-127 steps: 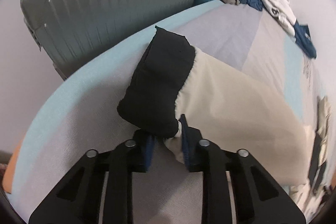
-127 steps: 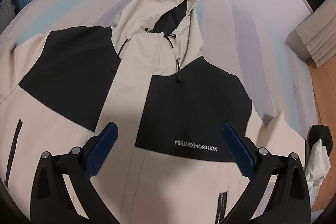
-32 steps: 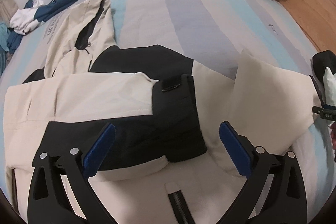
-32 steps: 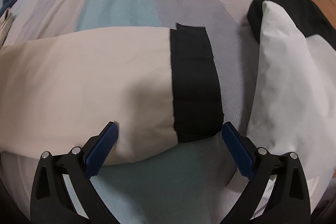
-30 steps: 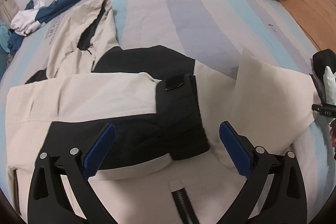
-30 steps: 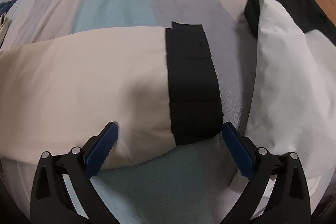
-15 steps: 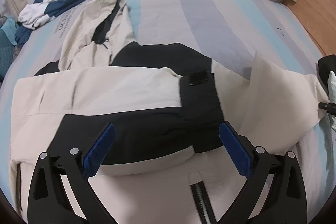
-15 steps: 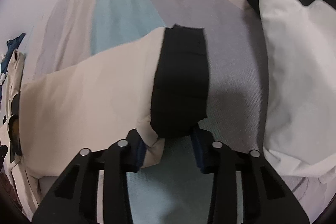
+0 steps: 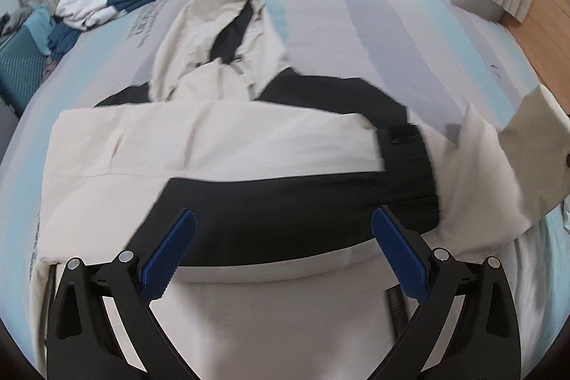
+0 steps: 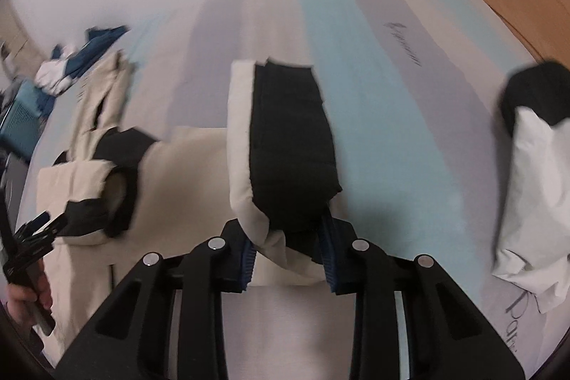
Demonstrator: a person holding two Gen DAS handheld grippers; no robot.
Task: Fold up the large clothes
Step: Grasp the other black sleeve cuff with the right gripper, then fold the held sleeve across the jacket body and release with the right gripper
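While the jacket was half folded:
Done: one sleeve laid across the chest.
Left: other sleeve cuff just clamped by closing right gripper; body unfolded.
Left gripper: gaping, empty.

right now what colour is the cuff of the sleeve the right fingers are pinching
Black, on a cream sleeve; the cuff shows best in the right wrist view.
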